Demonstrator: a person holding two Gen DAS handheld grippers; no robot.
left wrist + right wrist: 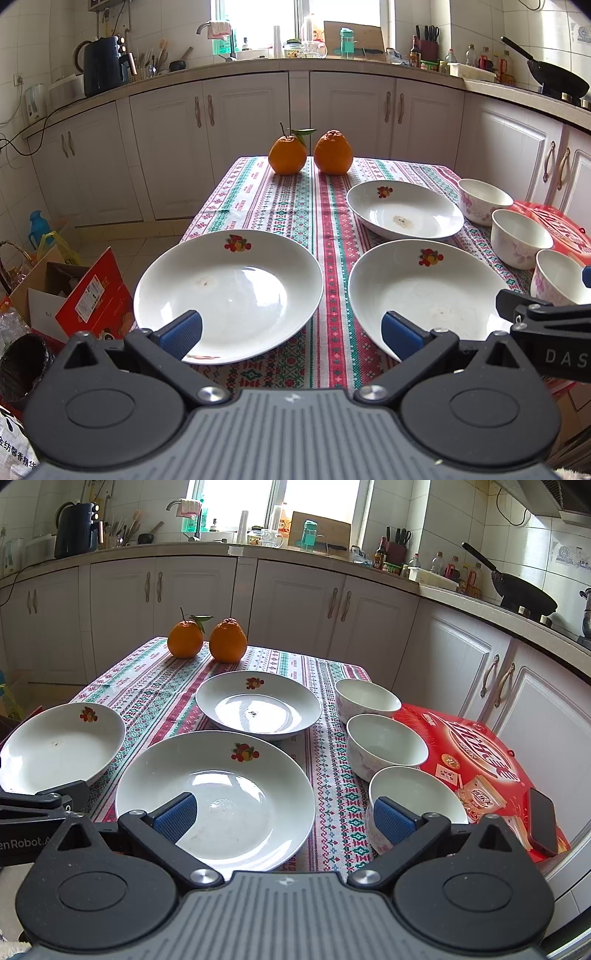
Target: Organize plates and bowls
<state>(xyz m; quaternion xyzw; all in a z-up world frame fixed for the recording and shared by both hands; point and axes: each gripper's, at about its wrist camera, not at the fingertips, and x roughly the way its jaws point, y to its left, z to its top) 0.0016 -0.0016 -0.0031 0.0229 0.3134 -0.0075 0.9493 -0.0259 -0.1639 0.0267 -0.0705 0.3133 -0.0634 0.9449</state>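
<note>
Three white plates with a fruit print lie on the patterned tablecloth: a near left plate (229, 291) (59, 746), a near right plate (424, 291) (218, 797) and a far plate (404, 210) (258, 703). Three white bowls with pink flowers stand in a row along the right edge: far bowl (484, 199) (365, 699), middle bowl (521, 238) (386, 746), near bowl (561, 277) (413, 801). My left gripper (291, 334) hovers open between the two near plates, holding nothing. My right gripper (284, 818) hangs open between the near right plate and the near bowl, empty.
Two oranges (310, 153) (207, 640) sit at the table's far edge. A red box (480, 768) with a phone (543, 821) on it lies right of the bowls. Cartons and bags (74, 295) stand on the floor at left. White cabinets (258, 122) run behind.
</note>
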